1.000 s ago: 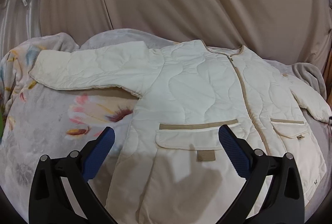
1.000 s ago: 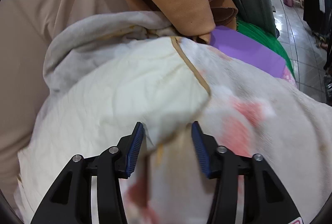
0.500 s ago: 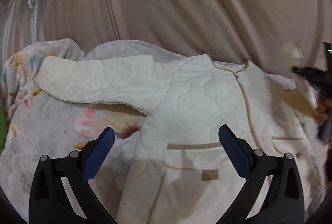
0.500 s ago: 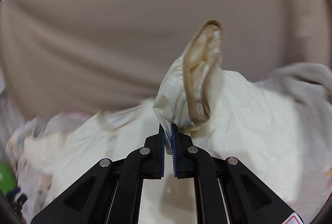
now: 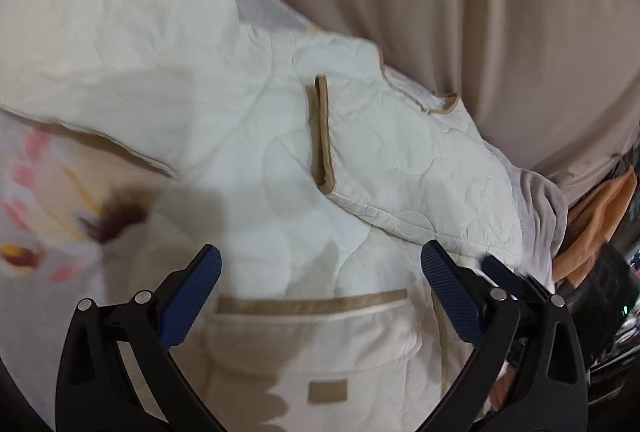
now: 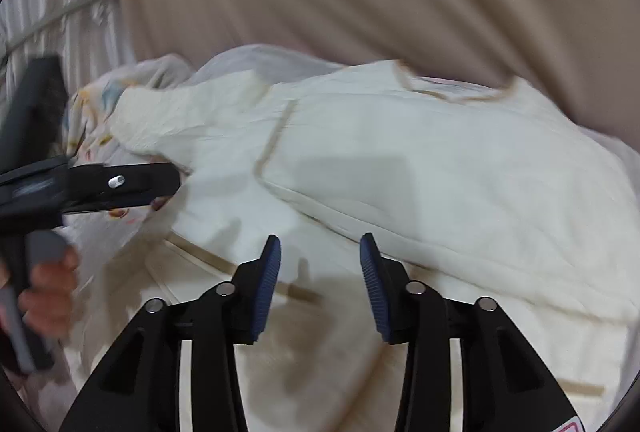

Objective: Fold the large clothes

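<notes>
A: Cream quilted jacket with tan binding [image 5: 248, 151], spread front-up on pale floral fleece blanket [image 5: 36, 199]. One sleeve folded across jacket chest, tan-edged cuff [image 5: 322, 135] near jacket midline. Other sleeve [image 5: 100, 63] stretched out away from jacket body, unfolded.

B: Grippers?

A: Left gripper [image 5: 320, 292] over jacket's lower front, blue pads [image 5: 196, 292] spread wide, nothing between. Right gripper [image 6: 318, 284] just over jacket below folded sleeve, jaws opening, nothing between pads, cloth underneath only. Left gripper also visible from right wrist view [image 6: 132, 185], hand [image 6: 48, 296] on its handle, beside the outstretched sleeve.

B: Risks from here?

A: Folded sleeve lying loose, held by nothing. Padded fabric likely springy; could creep back off jacket chest or slide if jacket body gets tugged. Reaching for the outstretched sleeve with a low pass could drag blanket along with it, blanket being soft and rumpled beside jacket. Pinching too deep could catch both sleeve and blanket. Blur in both views, so exact contact hard to judge.

B: Containers?

A: None as such. Only patch pocket with tan band and small tan label [image 5: 316, 348] on jacket's lower front, between left gripper's pads in view. Flat, closed-looking; contents cannot be told. Beige draped curtain [image 5: 440, 11] behind jacket, orange garment [image 5: 604, 216] off to jacket's far side, clear of work.
</notes>
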### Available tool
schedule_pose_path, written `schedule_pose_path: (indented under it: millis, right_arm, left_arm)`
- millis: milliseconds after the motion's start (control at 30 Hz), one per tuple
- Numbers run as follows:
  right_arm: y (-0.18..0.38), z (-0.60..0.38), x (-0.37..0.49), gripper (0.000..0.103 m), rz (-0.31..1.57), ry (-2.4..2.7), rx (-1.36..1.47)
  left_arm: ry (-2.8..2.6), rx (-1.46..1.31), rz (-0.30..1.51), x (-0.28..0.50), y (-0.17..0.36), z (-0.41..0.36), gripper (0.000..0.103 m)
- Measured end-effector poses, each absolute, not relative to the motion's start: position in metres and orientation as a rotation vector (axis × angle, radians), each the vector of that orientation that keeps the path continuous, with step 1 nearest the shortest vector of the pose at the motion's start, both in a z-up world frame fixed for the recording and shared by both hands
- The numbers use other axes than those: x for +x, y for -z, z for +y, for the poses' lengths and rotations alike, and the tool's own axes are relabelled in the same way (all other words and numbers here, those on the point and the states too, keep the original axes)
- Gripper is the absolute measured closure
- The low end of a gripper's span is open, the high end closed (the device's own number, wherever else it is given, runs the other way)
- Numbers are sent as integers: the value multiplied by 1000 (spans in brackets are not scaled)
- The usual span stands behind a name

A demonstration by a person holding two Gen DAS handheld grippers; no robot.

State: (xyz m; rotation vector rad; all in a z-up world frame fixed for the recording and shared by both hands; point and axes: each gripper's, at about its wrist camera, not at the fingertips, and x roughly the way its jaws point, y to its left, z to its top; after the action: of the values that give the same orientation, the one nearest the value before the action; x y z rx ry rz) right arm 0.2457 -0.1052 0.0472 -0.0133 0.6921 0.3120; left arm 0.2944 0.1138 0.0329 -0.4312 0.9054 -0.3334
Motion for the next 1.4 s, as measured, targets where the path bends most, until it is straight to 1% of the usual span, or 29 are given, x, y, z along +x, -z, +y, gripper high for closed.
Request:
schedule_pose_path:
  millis: [100, 133, 200, 233, 267, 300, 333, 367, 467, 533, 567, 667, 700, 733, 767, 800, 900, 933, 967, 1033, 1067, 1100, 1167, 1200, 1233, 1267, 1400]
  right_arm:
    - [-53, -169, 227, 57, 676, -157, 54]
    - [-53, -194, 223, 56, 679, -108, 90]
    - [-50, -239, 218, 55, 693, -35, 170]
    - [-48, -255, 217, 55, 698, -20, 205]
    - [-44, -268, 217, 55, 703, -7, 238]
    - [-41, -280, 216, 55, 704, 16, 260]
    - [-39, -288, 216, 55, 703, 36, 266]
    - [-38, -292, 217, 55, 699, 53, 268]
    - [-39, -304, 221, 55, 668, 87, 286]
    - [-39, -312, 231, 54, 649, 104, 296]
    - [-37, -311, 237, 54, 652, 112, 299]
    - [-18, -310, 271, 51, 739, 131, 293]
    - [-14, -310, 275, 56, 749, 143, 285]
    - [-15, -308, 276, 74, 741, 149, 272]
    - [-21, -306, 274, 85, 716, 140, 272]
    - [-33, -307, 266, 89, 668, 116, 292]
    - [-62, -311, 247, 91, 538, 70, 318]
    - [-62, -311, 248, 95, 537, 75, 309]
    - [-52, -313, 258, 97, 593, 100, 283]
    - [-15, -318, 280, 97, 762, 141, 241]
    - [-2, -322, 285, 98, 800, 130, 244]
    - [0, -327, 281, 99, 778, 119, 265]
    - [-11, -333, 276, 98, 778, 125, 307]
    - [-21, -336, 272, 95, 766, 140, 321]
    - [-31, -337, 268, 89, 745, 145, 328]
    - [-42, -336, 265, 86, 722, 139, 327]
    - [-87, -323, 271, 86, 641, 99, 268]
  left_arm:
    - [329, -458, 944, 323, -22, 94, 10]
    - [322, -443, 943, 330, -21, 88, 15]
    - [327, -402, 934, 341, -21, 75, 31]
    - [336, -374, 933, 346, -22, 67, 53]
    - [331, -353, 935, 349, -23, 62, 68]
    - [310, -332, 919, 351, -27, 58, 77]
    - [307, -323, 900, 353, -31, 58, 93]
    - [320, -322, 867, 353, -40, 60, 96]
    - [327, -335, 743, 346, -73, 76, 96]
    - [302, -299, 709, 343, -83, 81, 96]
    - [287, -274, 717, 345, -80, 81, 96]
    - [246, -208, 800, 358, -49, 73, 96]
    - [227, -201, 831, 363, -34, 73, 96]
    - [218, -208, 844, 364, -25, 77, 96]
    - [215, -217, 846, 364, -20, 79, 96]
    - [212, -217, 836, 363, -18, 80, 96]
    - [215, -208, 818, 362, -19, 82, 96]
    - [211, -203, 821, 363, -17, 81, 96]
    - [208, -199, 825, 365, -14, 80, 94]
    - [208, -199, 829, 366, -8, 78, 92]
    - [215, -203, 828, 364, -7, 77, 91]
    - [217, -205, 826, 363, -7, 78, 91]
    - [225, -214, 823, 361, -6, 81, 91]
    - [228, -219, 824, 361, -6, 82, 91]
    - [228, -221, 822, 360, -7, 82, 90]
    - [223, -217, 817, 359, -9, 82, 90]
    - [225, -278, 742, 341, -42, 92, 88]
